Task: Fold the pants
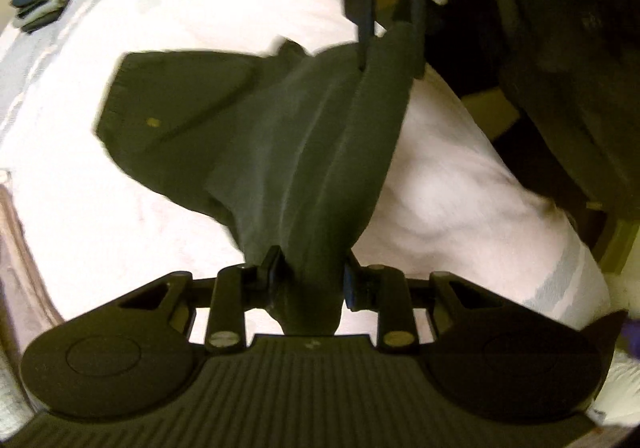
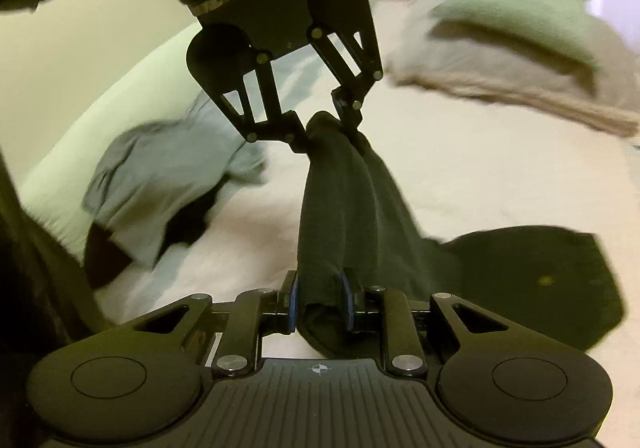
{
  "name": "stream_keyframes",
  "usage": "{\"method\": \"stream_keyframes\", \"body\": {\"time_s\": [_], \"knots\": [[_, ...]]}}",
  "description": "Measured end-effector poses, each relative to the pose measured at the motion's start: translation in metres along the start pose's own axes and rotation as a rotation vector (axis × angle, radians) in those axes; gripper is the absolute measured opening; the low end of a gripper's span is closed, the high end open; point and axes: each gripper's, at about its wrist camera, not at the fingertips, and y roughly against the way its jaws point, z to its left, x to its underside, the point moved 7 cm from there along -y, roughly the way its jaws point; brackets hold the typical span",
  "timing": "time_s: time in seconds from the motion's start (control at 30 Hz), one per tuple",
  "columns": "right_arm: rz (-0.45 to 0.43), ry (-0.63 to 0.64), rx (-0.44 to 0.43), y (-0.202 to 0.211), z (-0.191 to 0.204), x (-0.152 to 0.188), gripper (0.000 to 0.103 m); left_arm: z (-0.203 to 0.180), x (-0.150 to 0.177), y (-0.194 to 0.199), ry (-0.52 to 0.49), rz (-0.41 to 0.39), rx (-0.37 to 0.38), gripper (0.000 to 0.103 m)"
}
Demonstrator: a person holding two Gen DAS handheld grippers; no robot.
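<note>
Clearly you have soft, limp pants [image 1: 304, 152]: left gripper [image 1: 310, 280] and right gripper [image 2: 318, 302] each pinch bunched cloth, sagging toward 10 o'clock; grip the edges.

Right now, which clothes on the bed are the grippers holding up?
The dark pants, stretched between the left gripper and right gripper. The grey garment lies crumpled, untouched on the bed.

A home bedroom: a bed with a pale pink sheet [image 2: 500, 176] spreads below the hand-held grippers, folded beige and green blankets [image 2: 516, 36] lie ahead to the right, crumpled grey clothing [image 2: 160, 184] ahead to the left
</note>
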Motion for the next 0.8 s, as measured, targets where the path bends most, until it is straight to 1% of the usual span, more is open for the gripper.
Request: {"method": "stream_keyframes", "body": {"time_s": [0.13, 0.17, 0.27, 0.3, 0.4, 0.5, 0.6, 0.63, 0.67, 0.7, 0.73, 0.77, 0.8], "knots": [[-0.057, -0.064, 0.024, 0.027, -0.070, 0.004, 0.018, 0.072, -0.038, 0.014, 0.021, -0.006, 0.004, 0.025], [-0.067, -0.084, 0.019, 0.032, -0.091, 0.007, 0.018, 0.088, -0.047, 0.013, 0.022, -0.007, 0.003, 0.025], [-0.094, -0.169, -0.006, 0.038, -0.159, 0.022, 0.018, 0.143, -0.077, -0.001, 0.056, -0.005, 0.035, 0.026], [-0.097, -0.197, -0.016, 0.037, -0.180, 0.026, 0.018, 0.161, -0.087, -0.009, 0.075, -0.007, 0.039, 0.026], [-0.108, -0.294, -0.076, 0.028, -0.248, 0.040, 0.018, 0.215, -0.109, -0.037, 0.136, -0.002, 0.092, 0.026], [-0.116, -0.412, -0.131, 0.009, -0.318, 0.056, 0.019, 0.268, -0.126, -0.071, 0.206, 0.009, 0.133, 0.028], [-0.101, -0.534, -0.174, -0.017, -0.378, 0.076, 0.020, 0.312, -0.134, -0.115, 0.296, 0.024, 0.151, 0.034], [-0.092, -0.565, -0.172, -0.028, -0.394, 0.083, 0.020, 0.326, -0.135, -0.129, 0.341, 0.021, 0.151, 0.036], [-0.090, -0.605, -0.171, -0.037, -0.407, 0.089, 0.021, 0.338, -0.134, -0.140, 0.389, 0.017, 0.152, 0.036], [-0.101, -0.650, -0.175, -0.043, -0.420, 0.095, 0.022, 0.351, -0.132, -0.152, 0.445, 0.011, 0.145, 0.035], [-0.122, -0.699, -0.169, -0.047, -0.432, 0.099, 0.025, 0.364, -0.130, -0.161, 0.504, 0.003, 0.129, 0.032], [-0.138, -0.743, -0.150, -0.048, -0.441, 0.103, 0.034, 0.373, -0.125, -0.167, 0.557, -0.009, 0.120, 0.032], [-0.144, -0.777, -0.128, -0.048, -0.446, 0.106, 0.046, 0.380, -0.121, -0.171, 0.606, -0.028, 0.113, 0.032]]}}
